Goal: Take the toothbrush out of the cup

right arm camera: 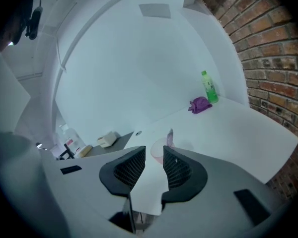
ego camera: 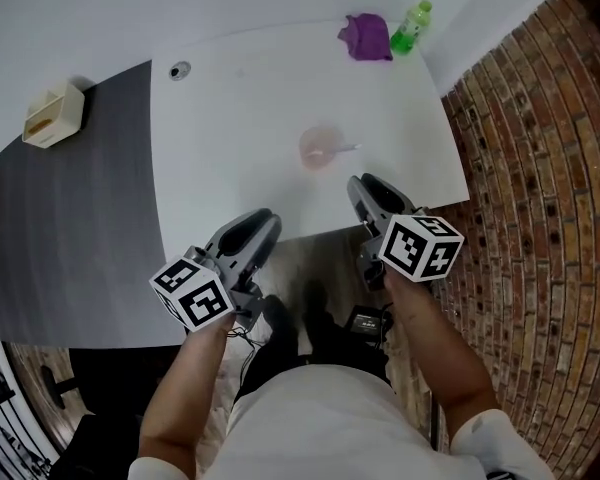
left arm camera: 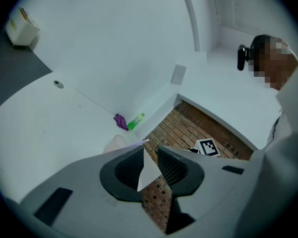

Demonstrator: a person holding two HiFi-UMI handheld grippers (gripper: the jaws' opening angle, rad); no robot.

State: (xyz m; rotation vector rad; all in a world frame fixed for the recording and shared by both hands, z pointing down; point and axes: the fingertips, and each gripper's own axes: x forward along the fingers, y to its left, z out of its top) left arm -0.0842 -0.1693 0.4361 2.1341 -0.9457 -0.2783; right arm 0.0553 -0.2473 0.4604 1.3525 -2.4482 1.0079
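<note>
**Q:** Where is the toothbrush?

**A:** The toothbrush [ego camera: 344,149] sits in a pale pink cup [ego camera: 317,148] near the middle of a white table [ego camera: 230,108]. It leans over the cup's rim toward the brick wall [ego camera: 540,168] on the right.

**Q:** What are the two grippers doing?

**A:** Both are held low, near the table's front edge and apart from the cup. The left gripper [ego camera: 252,230] has its jaws a narrow gap apart with nothing between them. Only the table corner and brick show through the gap. The right gripper [ego camera: 372,194] is nearer the cup. Its jaws are also slightly parted and hold nothing, and the cup is just beyond their tips.

**Q:** Anything else on the table?

**A:** A crumpled purple cloth [ego camera: 365,37] and a green bottle [ego camera: 412,26] lie side by side at the far right corner, well apart from the cup.
</note>
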